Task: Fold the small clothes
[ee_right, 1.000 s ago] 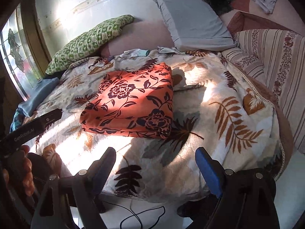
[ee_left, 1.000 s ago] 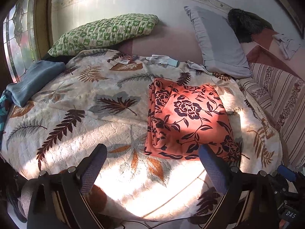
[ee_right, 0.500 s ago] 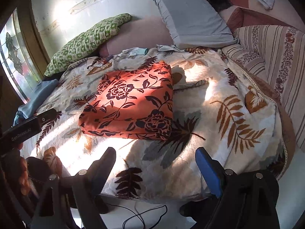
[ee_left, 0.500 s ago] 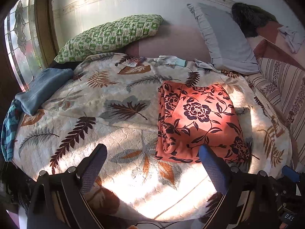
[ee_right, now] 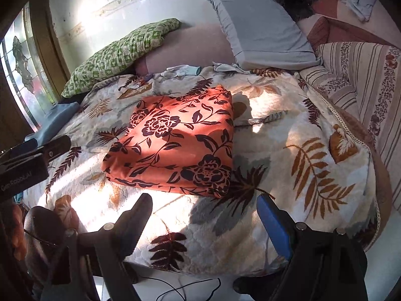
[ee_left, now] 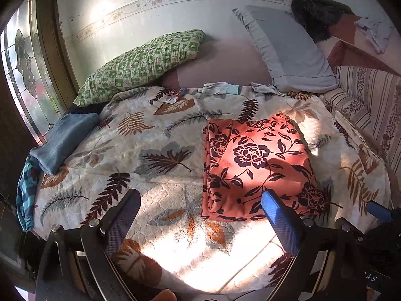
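Orange cloth: folded into a flat rectangle with a dark flower print, lying on the bed, right of centre in the left wrist view, sunlit.
Left gripper: jaws wide apart, nothing between them; held at the near edge of the bed, cloth just beyond its blue right finger, no contact visible.
Right gripper: jaws wide apart, empty; held at the near edge, cloth lying just beyond the gap and somewhat left, apart from both fingers.
Cloth in right wrist view: layered fold edges facing near, one corner pointing far.
Containers: cannot tell of any in either view.
Far end of bed: green pillow at left, grey pillow at right, white glove between them on the quilt.
Left edge of bed: blue folded garment near the window.
Only in left wrist view: striped blue fabric hanging off the left side, small packet near the glove.
Only in right wrist view: black body of the left gripper at the left edge, cable on the floor, near side of the quilt hanging over the edge.
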`<state>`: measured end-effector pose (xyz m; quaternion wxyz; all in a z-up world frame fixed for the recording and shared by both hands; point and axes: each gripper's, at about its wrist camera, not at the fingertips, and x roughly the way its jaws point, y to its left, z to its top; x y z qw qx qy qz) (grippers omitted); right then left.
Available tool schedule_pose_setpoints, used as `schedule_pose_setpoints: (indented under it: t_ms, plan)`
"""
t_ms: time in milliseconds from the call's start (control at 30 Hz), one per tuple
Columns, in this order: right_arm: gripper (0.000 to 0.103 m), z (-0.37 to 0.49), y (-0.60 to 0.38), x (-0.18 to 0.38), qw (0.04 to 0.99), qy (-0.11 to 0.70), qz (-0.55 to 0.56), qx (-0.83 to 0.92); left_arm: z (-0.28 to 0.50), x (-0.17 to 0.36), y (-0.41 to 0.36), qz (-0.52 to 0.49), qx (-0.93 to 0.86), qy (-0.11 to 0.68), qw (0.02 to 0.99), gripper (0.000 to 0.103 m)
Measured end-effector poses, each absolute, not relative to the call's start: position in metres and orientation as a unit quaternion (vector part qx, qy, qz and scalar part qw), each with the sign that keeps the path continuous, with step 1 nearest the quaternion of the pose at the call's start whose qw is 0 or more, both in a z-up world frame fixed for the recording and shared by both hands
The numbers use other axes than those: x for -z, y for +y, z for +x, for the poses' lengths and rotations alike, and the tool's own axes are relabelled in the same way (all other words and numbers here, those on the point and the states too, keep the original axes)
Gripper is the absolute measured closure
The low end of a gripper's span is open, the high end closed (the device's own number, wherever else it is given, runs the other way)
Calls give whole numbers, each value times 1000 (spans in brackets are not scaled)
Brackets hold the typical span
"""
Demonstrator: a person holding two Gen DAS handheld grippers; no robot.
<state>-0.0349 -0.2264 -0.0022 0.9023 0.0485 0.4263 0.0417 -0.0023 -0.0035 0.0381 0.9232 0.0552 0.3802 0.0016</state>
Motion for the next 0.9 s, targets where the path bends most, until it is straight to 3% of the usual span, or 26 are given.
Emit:
schedule_pose_setpoints:
  t_ms: [900]
  plan:
    - [16,0,-223,-6,902,432,8,-4,11,-23,3,17,24,408,913,6]
